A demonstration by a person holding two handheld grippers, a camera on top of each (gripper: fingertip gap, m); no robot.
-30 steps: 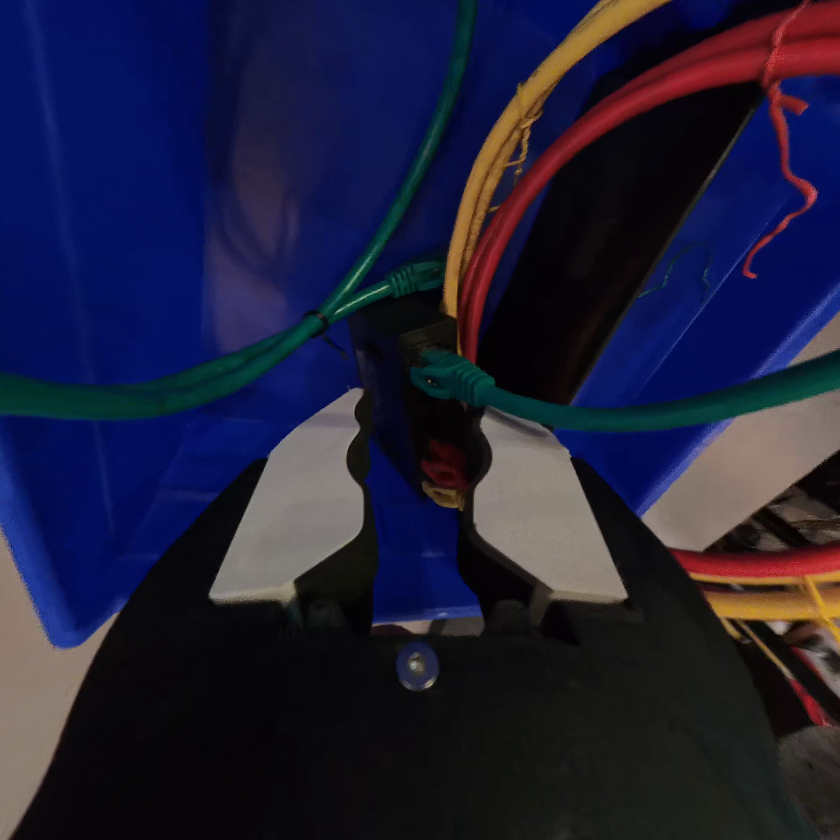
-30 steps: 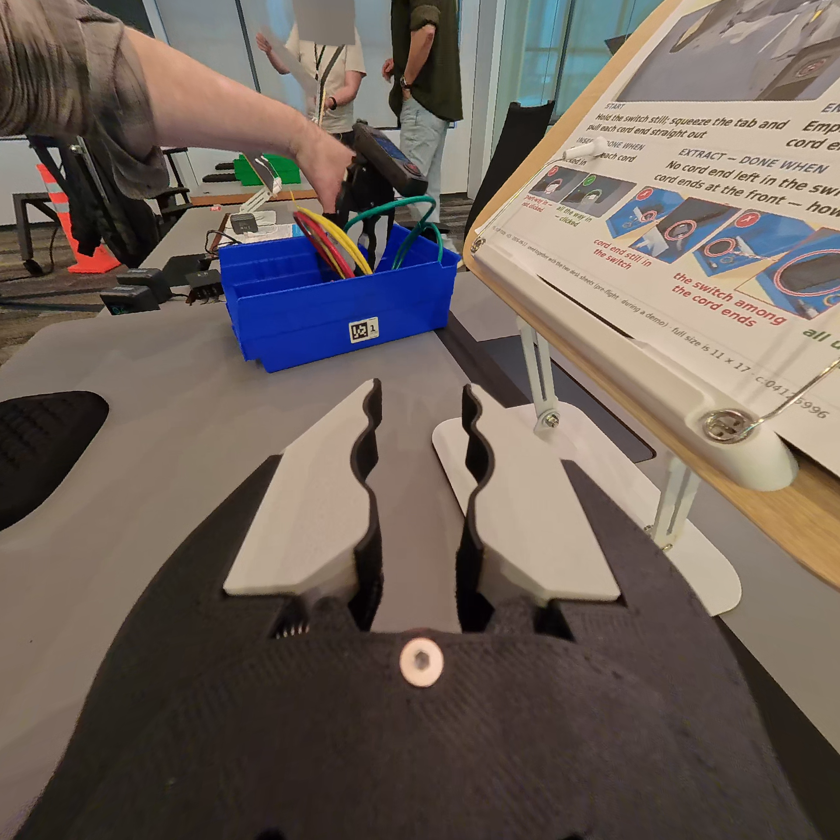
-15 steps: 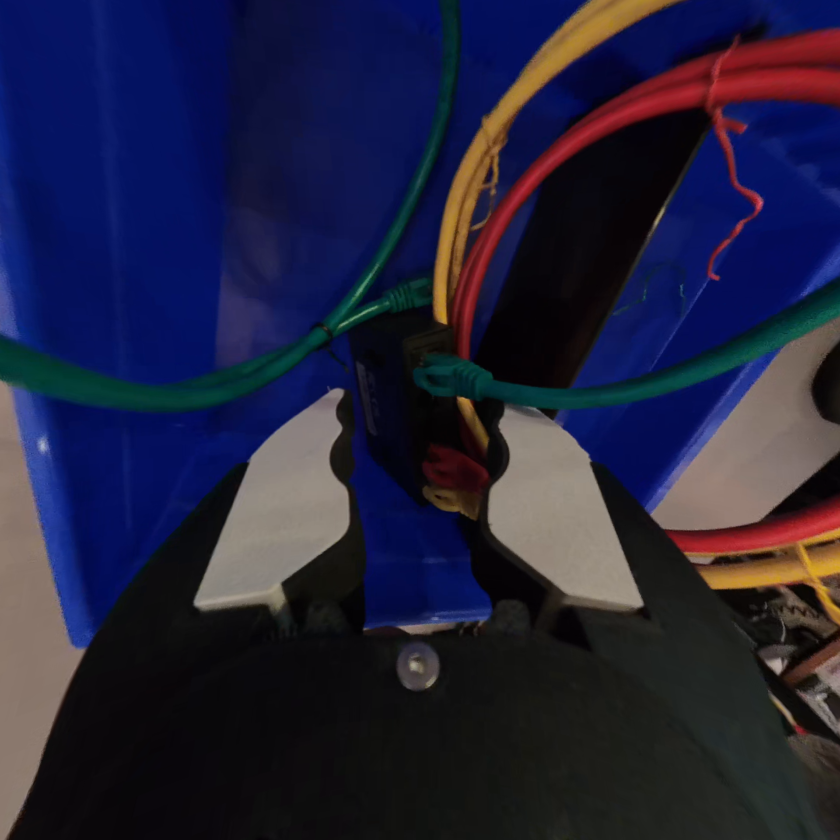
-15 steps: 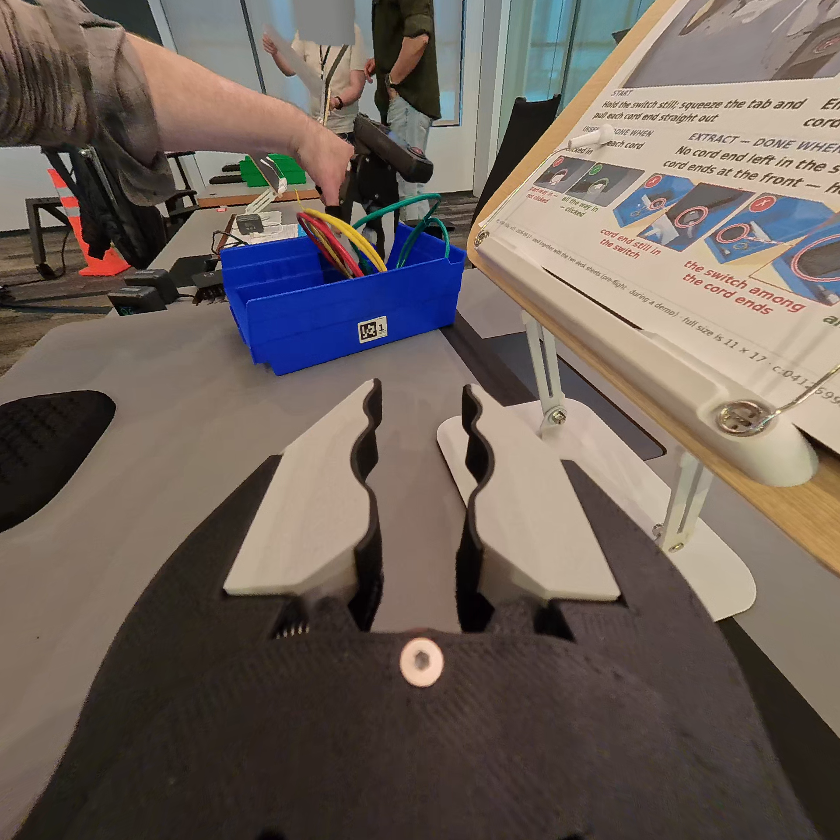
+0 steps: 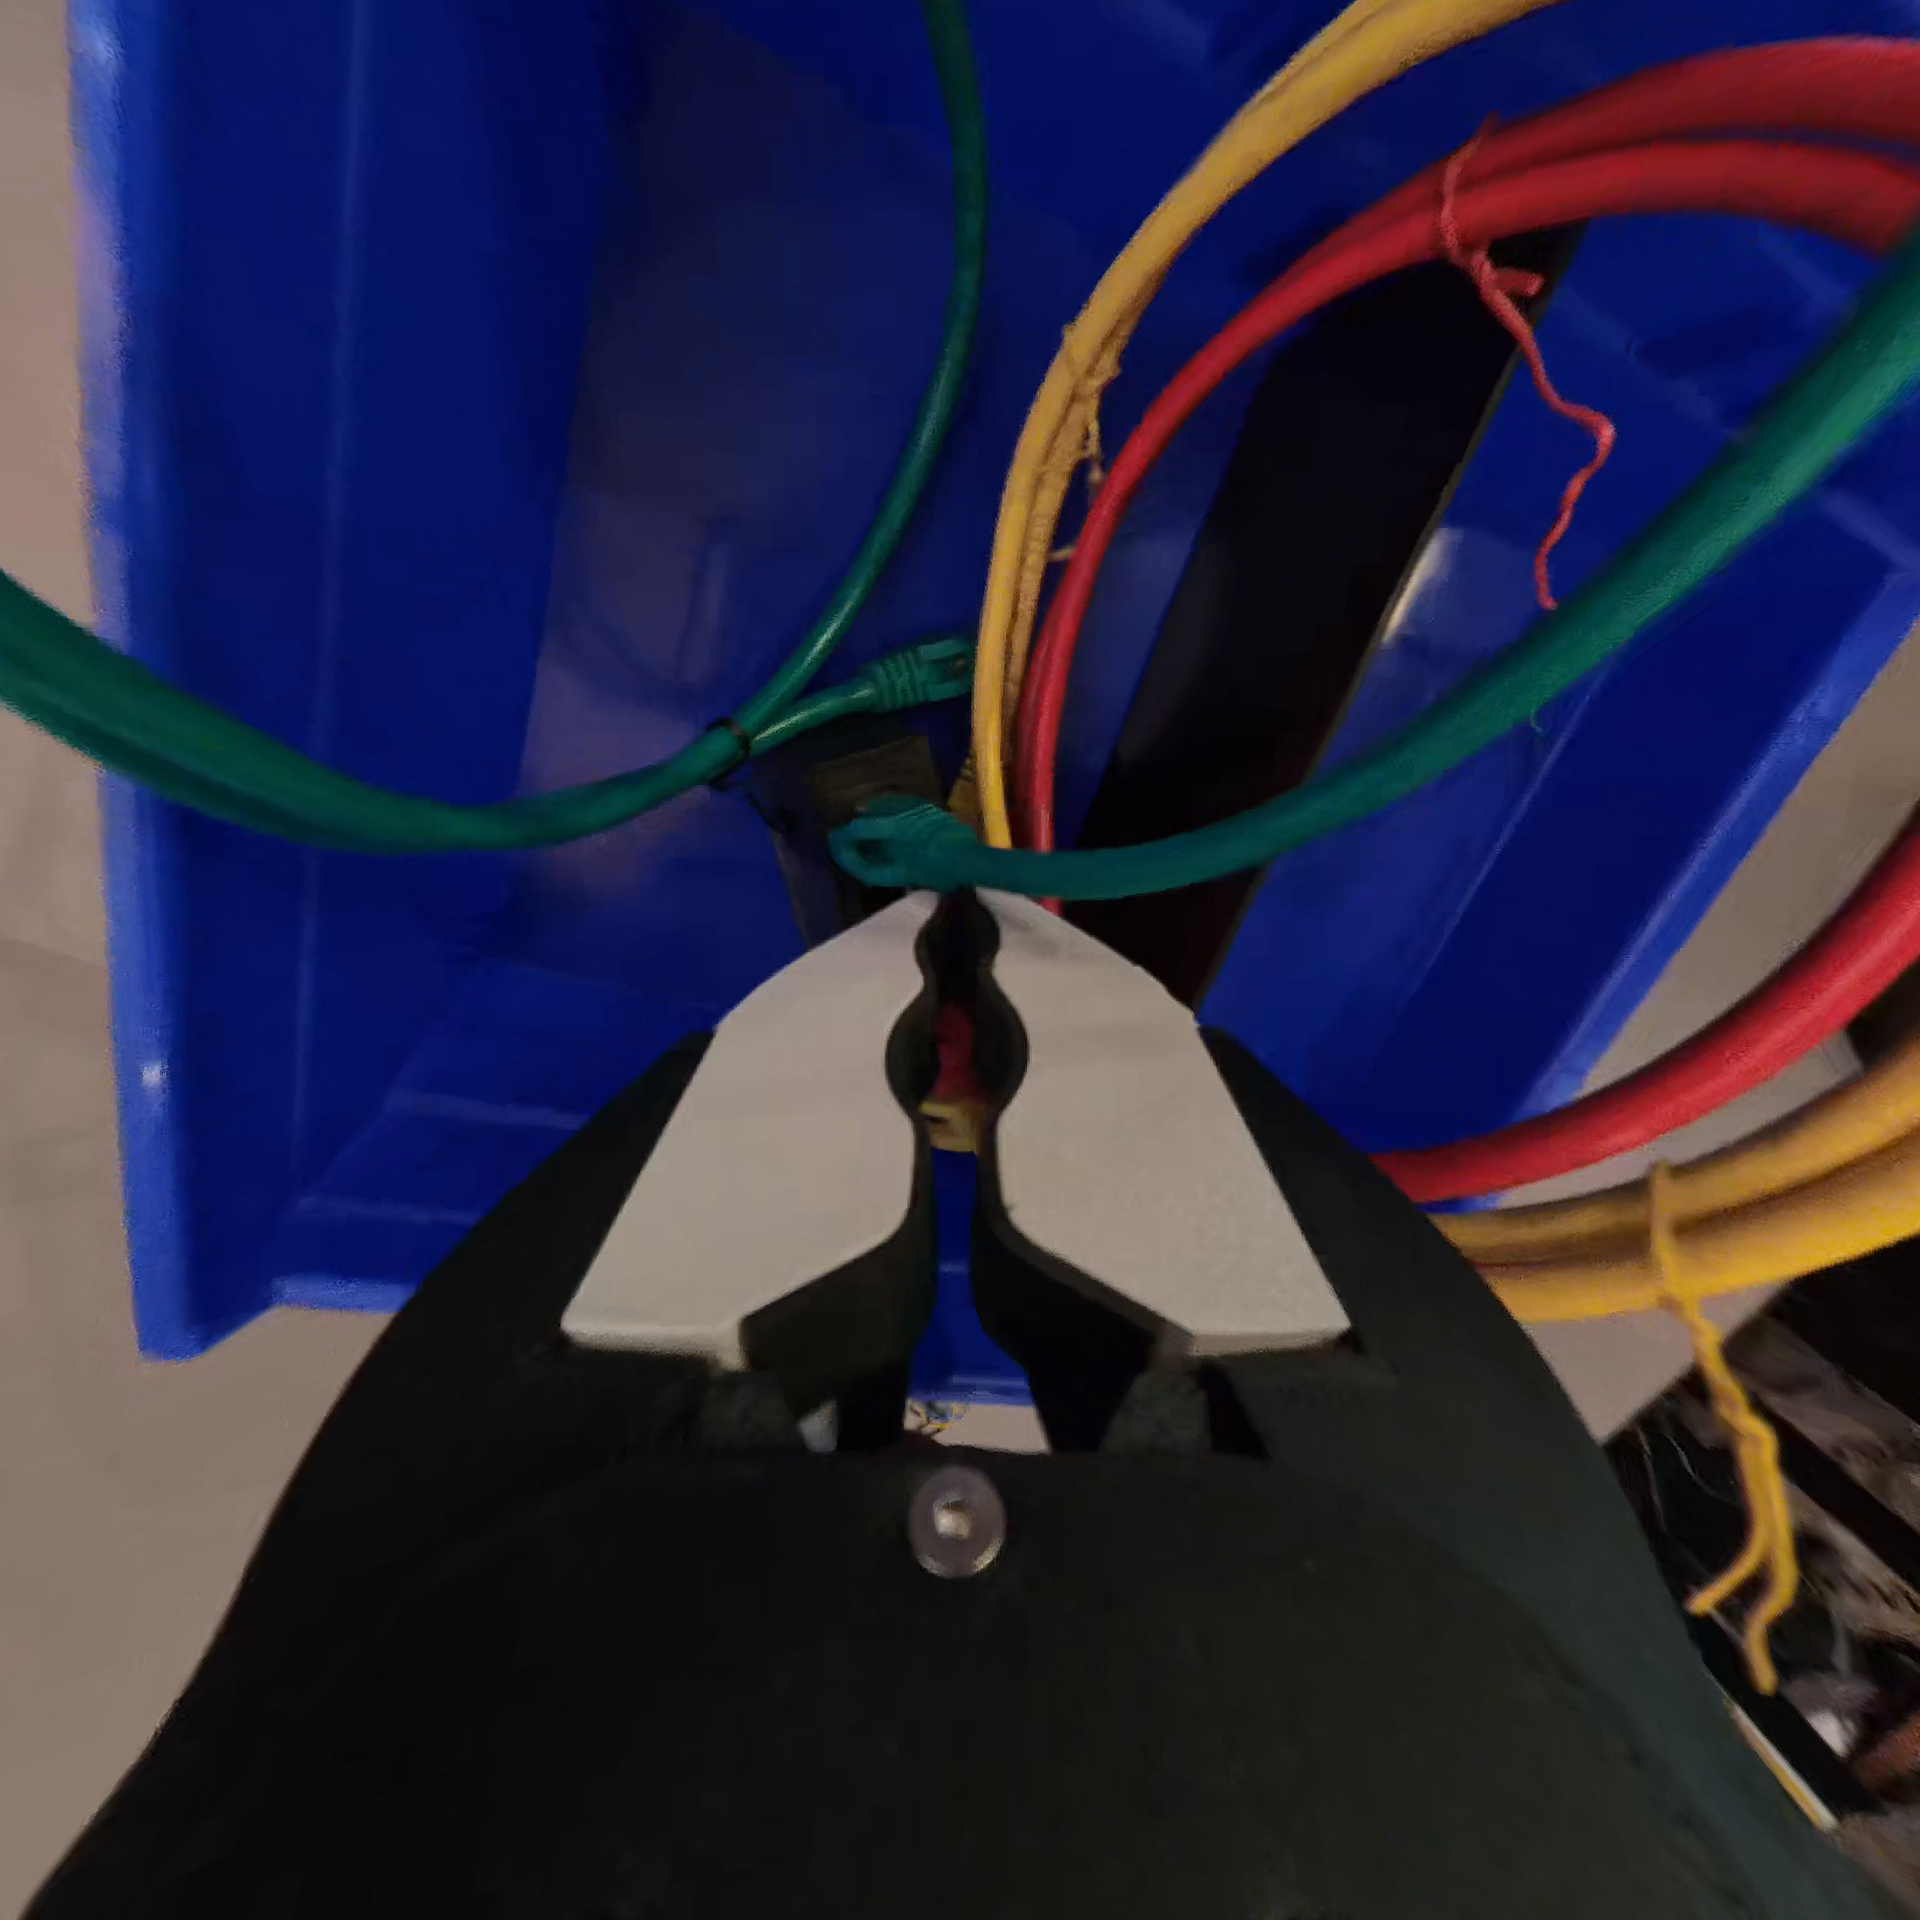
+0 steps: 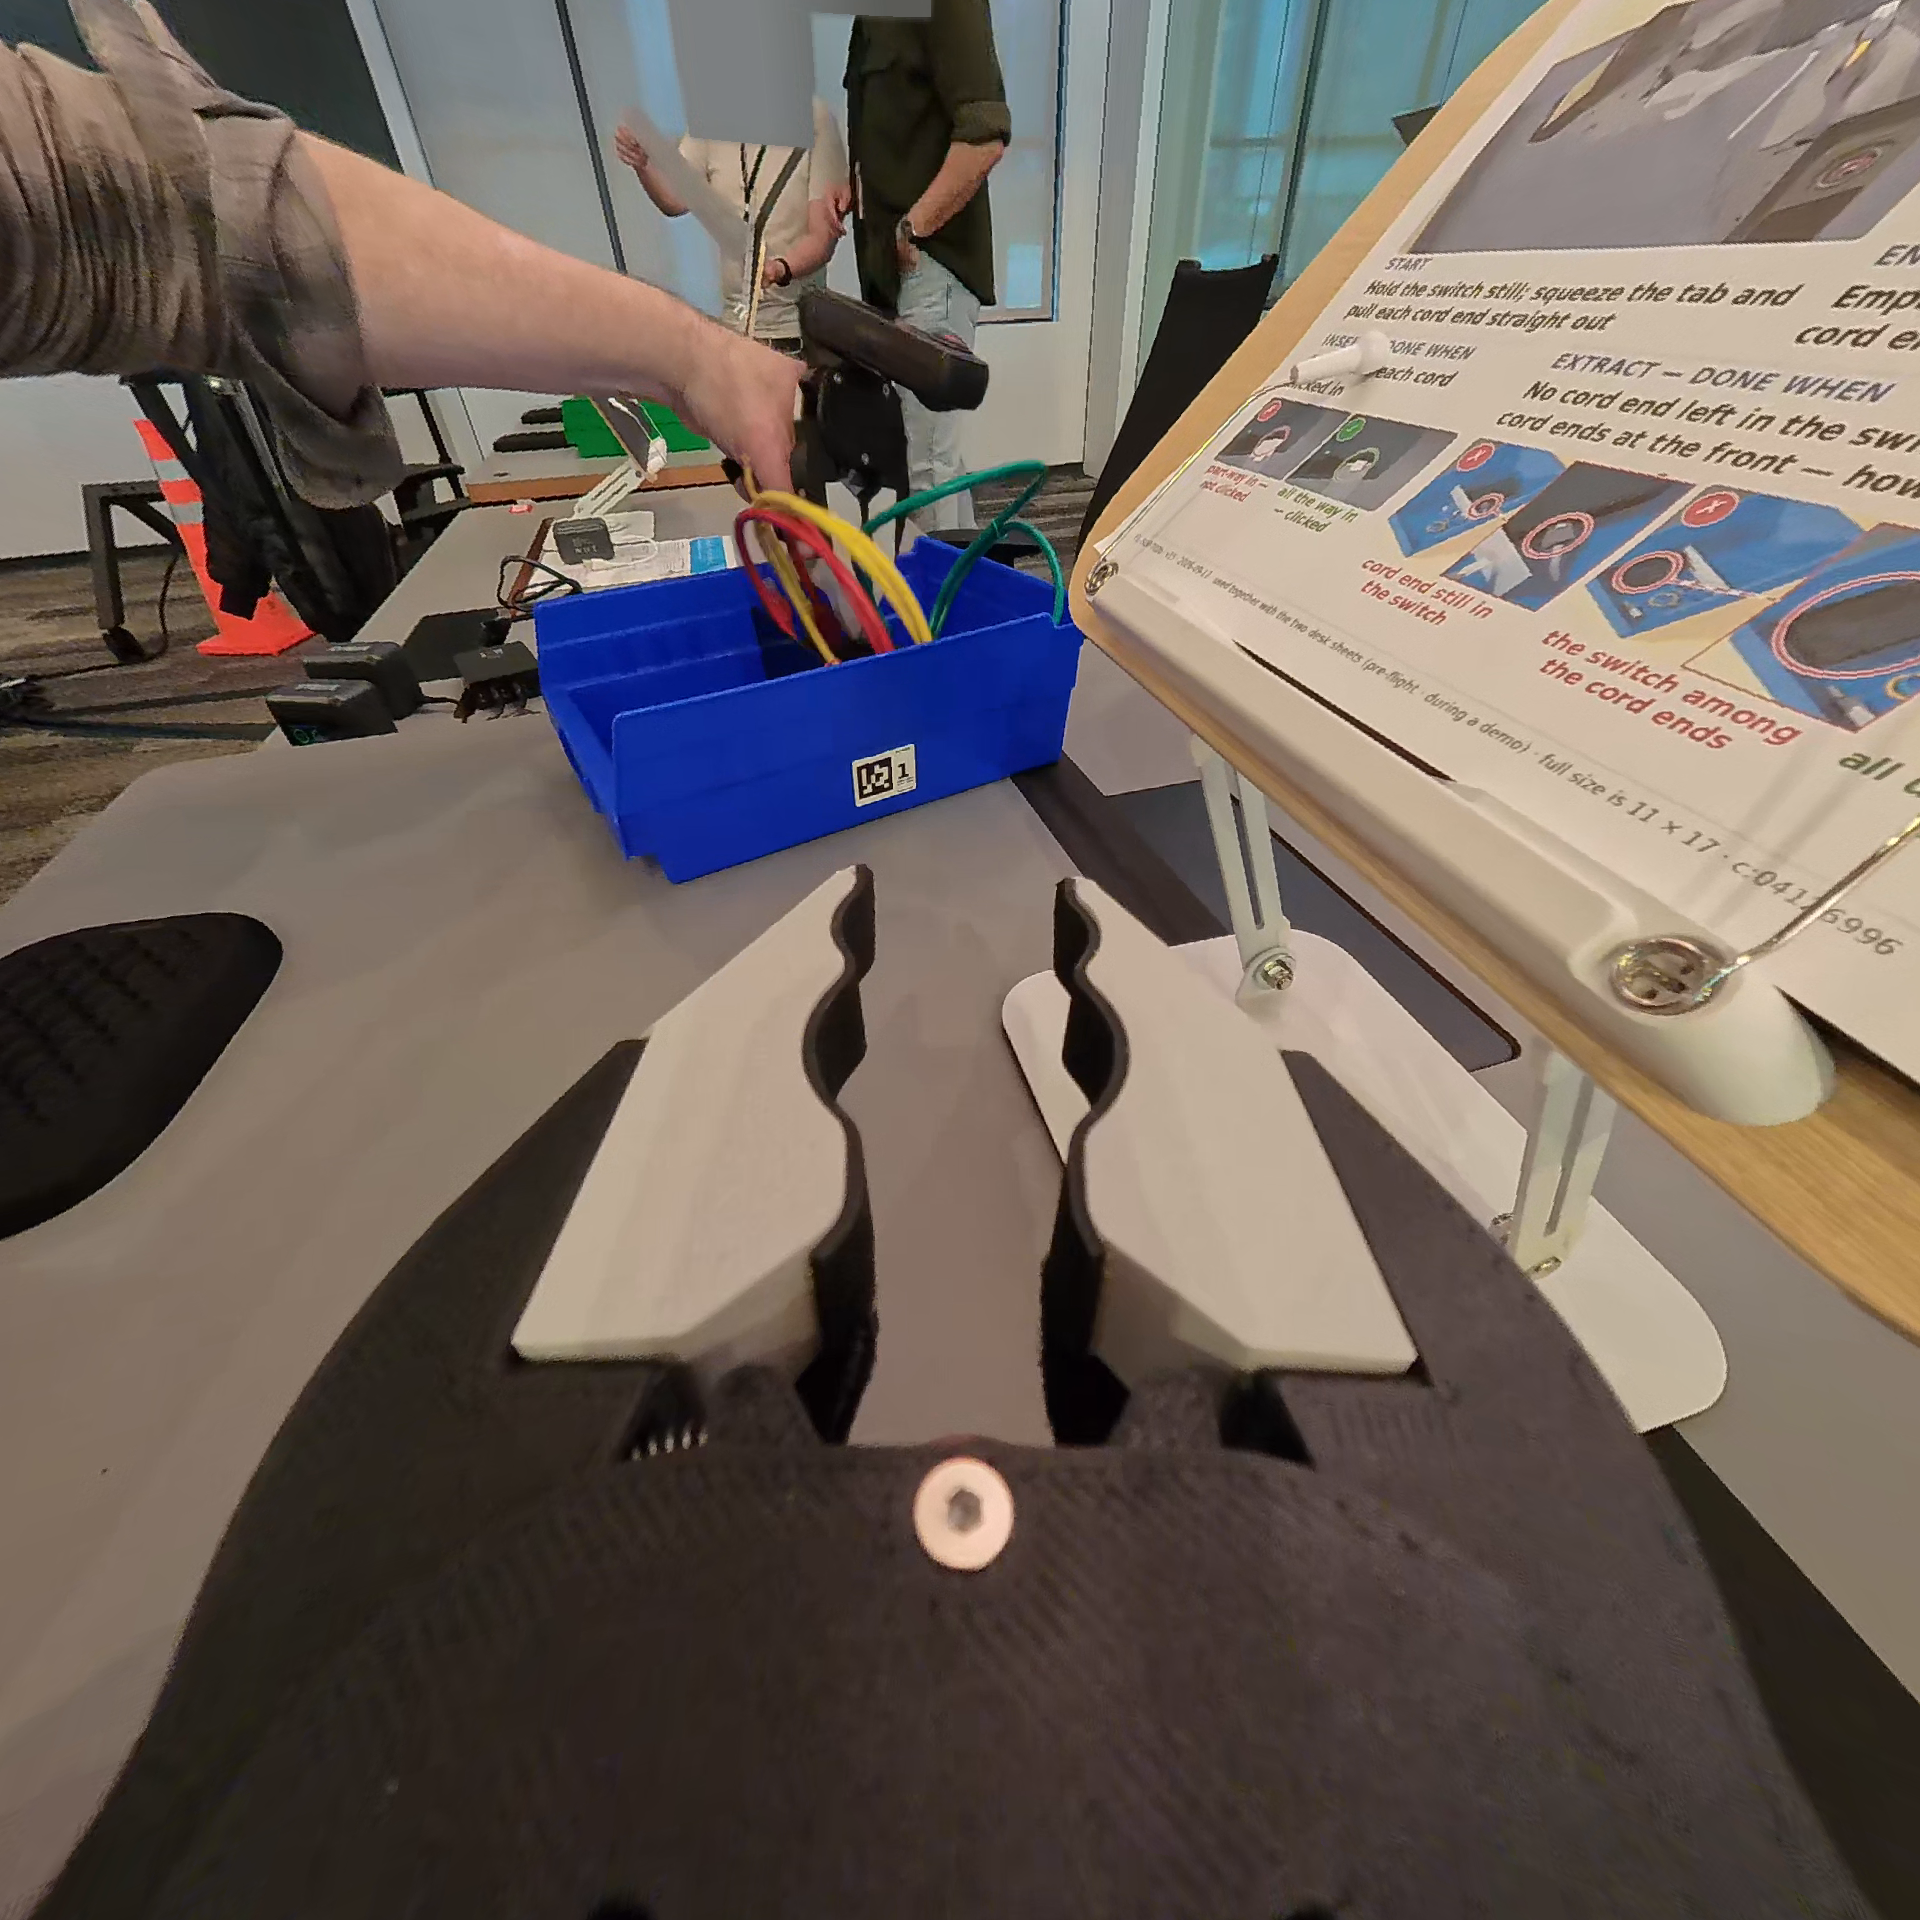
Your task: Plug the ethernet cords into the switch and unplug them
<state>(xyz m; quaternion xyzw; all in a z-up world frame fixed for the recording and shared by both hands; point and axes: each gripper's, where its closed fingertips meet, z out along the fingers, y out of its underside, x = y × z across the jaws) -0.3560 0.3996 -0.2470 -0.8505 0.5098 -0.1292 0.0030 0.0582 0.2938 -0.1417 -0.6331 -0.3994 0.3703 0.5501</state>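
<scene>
The left claw (image 5: 956, 920), pinched nearly shut on the red plug (image 5: 951, 1049) (right claw (image 6: 961, 894) idle, wide), could slip off if tugged crooked.

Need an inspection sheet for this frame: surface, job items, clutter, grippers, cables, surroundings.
Surface: grey table, bare ahead of the right gripper.
Job's things: blue bin on the table; dark switch inside it, mostly hidden.
Clutter: black boxes behind the bin; instruction board on a white stand at right.
Grippers: left gripper shut around red and yellow plugs; right gripper open, empty.
Cables: green cords, red cords and yellow cords loop out of the bin.
Surroundings: two people standing, orange cone.
</scene>
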